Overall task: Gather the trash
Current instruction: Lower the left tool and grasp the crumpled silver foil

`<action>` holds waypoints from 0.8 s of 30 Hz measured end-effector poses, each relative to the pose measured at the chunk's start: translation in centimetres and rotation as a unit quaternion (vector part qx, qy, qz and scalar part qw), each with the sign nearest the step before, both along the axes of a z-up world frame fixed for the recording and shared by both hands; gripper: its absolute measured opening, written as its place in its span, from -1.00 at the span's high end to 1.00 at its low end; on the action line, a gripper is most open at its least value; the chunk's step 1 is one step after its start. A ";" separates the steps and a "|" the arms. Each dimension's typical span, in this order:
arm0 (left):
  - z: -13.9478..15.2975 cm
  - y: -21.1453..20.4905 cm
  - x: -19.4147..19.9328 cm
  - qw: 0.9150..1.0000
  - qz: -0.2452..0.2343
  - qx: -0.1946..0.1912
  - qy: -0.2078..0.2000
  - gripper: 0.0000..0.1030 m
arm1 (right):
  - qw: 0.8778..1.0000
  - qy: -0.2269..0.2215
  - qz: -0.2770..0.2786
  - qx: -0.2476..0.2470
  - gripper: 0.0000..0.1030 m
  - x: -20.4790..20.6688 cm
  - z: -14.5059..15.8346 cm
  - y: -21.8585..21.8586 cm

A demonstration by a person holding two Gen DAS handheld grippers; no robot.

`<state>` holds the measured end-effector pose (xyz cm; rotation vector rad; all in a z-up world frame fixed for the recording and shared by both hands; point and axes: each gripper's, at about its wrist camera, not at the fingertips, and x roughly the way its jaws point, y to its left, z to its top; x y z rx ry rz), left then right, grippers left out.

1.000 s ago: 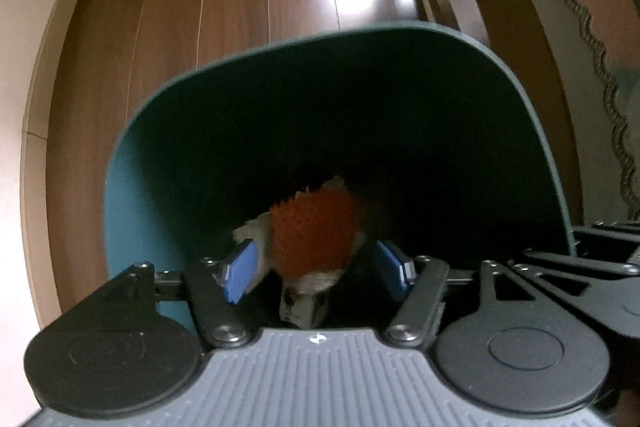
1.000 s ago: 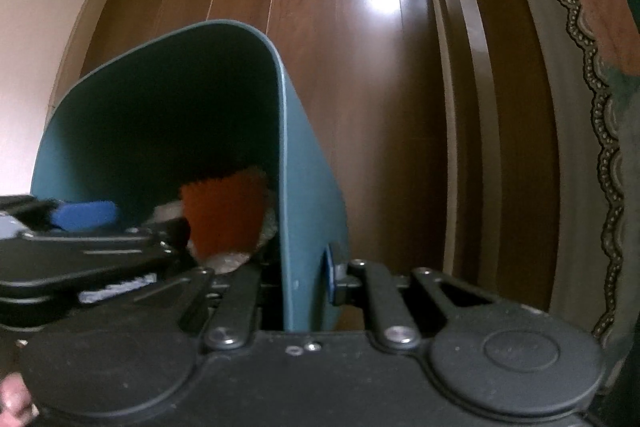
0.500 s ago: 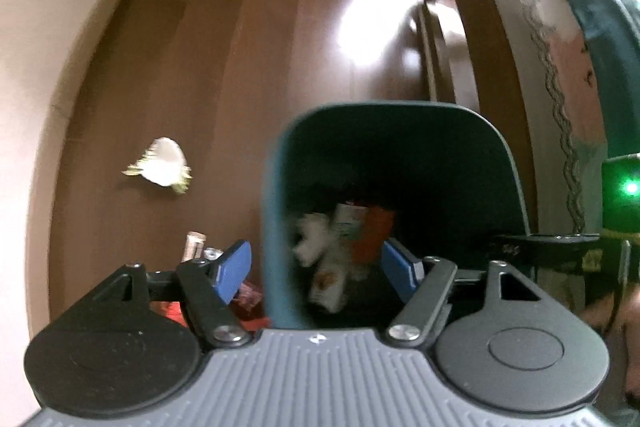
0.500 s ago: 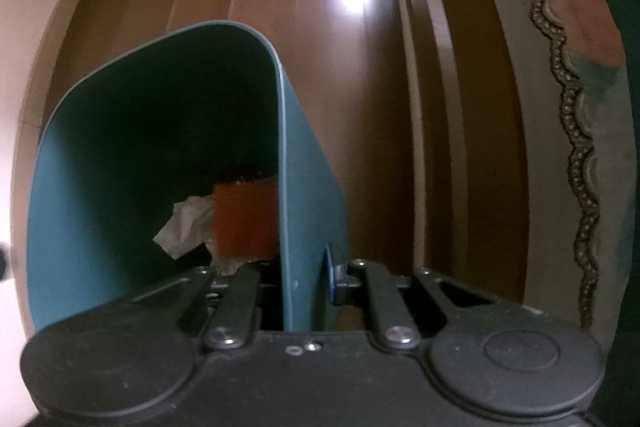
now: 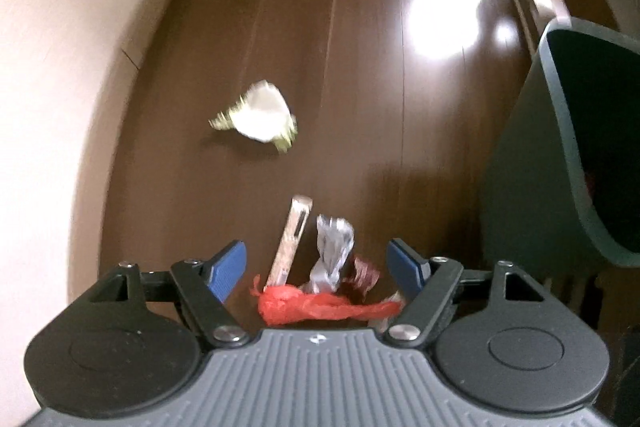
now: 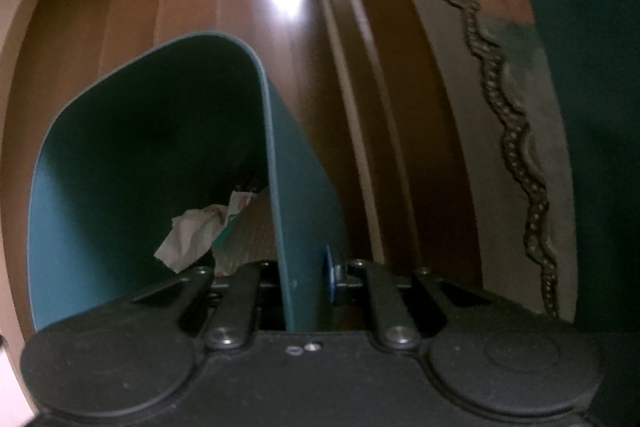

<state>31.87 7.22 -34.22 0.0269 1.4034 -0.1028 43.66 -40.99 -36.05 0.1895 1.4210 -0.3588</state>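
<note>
My left gripper (image 5: 320,267) points down over the wooden floor, its jaws opening, and nothing is pinched between the blue pads (image 5: 228,269). Below it lie a red plastic scrap (image 5: 316,307), a crumpled silver wrapper (image 5: 332,247), a dark red wrapper (image 5: 364,273) and a thin beige stick (image 5: 294,239). A white crumpled paper (image 5: 260,115) lies farther off. My right gripper (image 6: 308,279) is shut on the wall of the teal bin (image 6: 288,195), which holds white paper (image 6: 192,235) and other trash. The teal bin (image 5: 560,147) also stands at the right of the left wrist view.
A pale wall (image 5: 60,67) curves along the left. A dark wooden furniture leg (image 6: 340,67) runs beside the bin, with a rug with a scalloped border (image 6: 512,107) to the right. A light glare (image 5: 444,15) shines on the floorboards.
My left gripper let the orange trash fall into the bin, pulled out and swung left over the floor litter, its jaws spreading wider. The right gripper kept its grip on the bin wall.
</note>
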 end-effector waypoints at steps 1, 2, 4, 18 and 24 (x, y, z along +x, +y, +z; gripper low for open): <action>-1.4 0.2 -0.2 1.000 -0.008 -0.004 0.008 -0.50 | 1.000 0.001 -0.006 -0.002 0.77 0.0 -0.2 -0.1; -2.7 0.2 -0.3 1.000 -0.015 -0.006 0.013 -0.50 | 1.000 0.002 -0.007 -0.009 0.78 0.1 -0.3 -0.2; -4.9 0.1 -0.6 0.999 -0.035 -0.004 0.014 -0.50 | 1.000 0.002 -0.010 -0.017 0.78 0.3 -0.9 -0.4; -18.7 -2.4 1.5 0.996 -0.078 -0.020 0.036 -0.50 | 0.997 -0.021 -0.006 -0.070 0.79 -0.2 -1.2 0.6; -23.3 -3.3 2.0 0.996 -0.071 -0.020 0.045 -0.47 | 0.998 -0.021 -0.008 -0.060 0.79 -1.0 -1.7 0.9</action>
